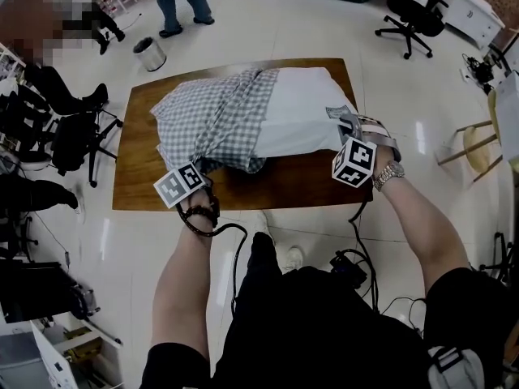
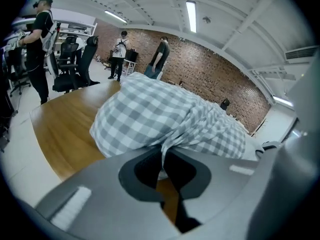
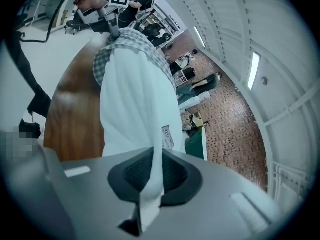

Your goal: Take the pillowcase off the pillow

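A white pillow [image 1: 306, 108] lies on the wooden table [image 1: 300, 181]. A grey-checked pillowcase [image 1: 215, 116] covers its left half, bunched up. My left gripper [image 1: 203, 168] is at the near left end, shut on a fold of the checked pillowcase [image 2: 165, 119], which runs down between the jaws of the left gripper [image 2: 162, 156]. At the pillow's near right corner, my right gripper [image 1: 346, 120] is shut on white pillow fabric. In the right gripper view, a strip of the pillow [image 3: 135, 99] is pinched in the right gripper [image 3: 152, 179].
A metal bin [image 1: 150, 53] stands on the floor beyond the table's far left corner. Office chairs [image 1: 73, 136] are at the left and another chair [image 1: 409, 14] at the far right. A wooden stool [image 1: 474, 148] is at the right. People [image 1: 182, 2] stand beyond the table.
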Available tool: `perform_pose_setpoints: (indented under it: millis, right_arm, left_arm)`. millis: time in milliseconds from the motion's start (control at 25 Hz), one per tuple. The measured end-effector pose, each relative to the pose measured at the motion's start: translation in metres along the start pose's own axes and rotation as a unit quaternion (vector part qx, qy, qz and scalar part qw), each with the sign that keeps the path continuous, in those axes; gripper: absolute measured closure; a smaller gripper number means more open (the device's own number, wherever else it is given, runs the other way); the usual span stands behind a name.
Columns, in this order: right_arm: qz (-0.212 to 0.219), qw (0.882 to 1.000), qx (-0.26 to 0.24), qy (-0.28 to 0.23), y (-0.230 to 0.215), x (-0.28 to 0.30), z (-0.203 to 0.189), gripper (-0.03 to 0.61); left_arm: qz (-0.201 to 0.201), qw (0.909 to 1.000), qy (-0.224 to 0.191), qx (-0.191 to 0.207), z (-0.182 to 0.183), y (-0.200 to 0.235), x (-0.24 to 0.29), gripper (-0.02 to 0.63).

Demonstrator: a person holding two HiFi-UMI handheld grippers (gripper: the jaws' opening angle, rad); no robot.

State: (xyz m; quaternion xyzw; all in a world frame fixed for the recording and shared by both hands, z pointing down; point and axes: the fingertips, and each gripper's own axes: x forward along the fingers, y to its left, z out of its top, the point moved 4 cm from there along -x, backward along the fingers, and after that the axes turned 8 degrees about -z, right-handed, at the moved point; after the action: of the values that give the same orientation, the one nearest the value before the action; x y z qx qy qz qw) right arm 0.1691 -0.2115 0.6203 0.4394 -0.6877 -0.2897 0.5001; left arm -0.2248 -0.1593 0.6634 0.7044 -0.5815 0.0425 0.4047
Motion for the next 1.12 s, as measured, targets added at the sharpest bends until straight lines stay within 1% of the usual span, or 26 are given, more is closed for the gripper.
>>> perform_pose_setpoints:
  millis: [200,320,440,480,600,720,800,1000,1120]
  right_arm:
    - [0.016,1.000,0.014,0.014,0.014,-0.003,-0.001,0.558]
    - [0.028,0.999,0.031,0.020,0.013,-0.003,0.003,0.557]
    - [0.042,0.998,0.045,0.007,0.015,-0.007,0.013,0.544]
    - [0.046,0.998,0.049,0.001,0.016,-0.009,0.015,0.530]
    - [0.065,0.996,0.068,-0.010,0.018,-0.015,0.017,0.470]
    - [0.094,0.991,0.088,-0.025,0.019,-0.029,0.022,0.387]
    - [0.107,0.989,0.093,-0.036,0.017,-0.040,0.027,0.355]
    - [0.136,0.984,0.101,-0.047,0.014,-0.066,0.036,0.325]
    - [0.169,0.976,0.116,-0.068,0.016,-0.083,0.046,0.325]
  left_arm:
    - [0.006,1.0000,-0.002,-0.007,0.008,0.026,-0.010,0.604]
    - [0.008,0.9999,0.001,-0.010,0.011,0.023,-0.007,0.604]
    - [0.006,0.9999,0.009,-0.011,0.009,0.019,-0.006,0.601]
    - [0.005,0.9999,0.015,-0.002,0.010,0.017,-0.007,0.598]
    - [0.002,0.9984,0.039,0.040,0.011,0.006,-0.012,0.555]
    - [-0.001,0.9969,0.053,0.058,0.011,-0.006,-0.020,0.508]
    - [-0.006,0.9963,0.052,0.068,0.014,-0.016,-0.028,0.499]
    - [-0.021,0.9948,0.030,0.095,0.027,-0.051,-0.055,0.498]
    - [-0.026,0.9921,0.025,0.120,0.032,-0.068,-0.064,0.498]
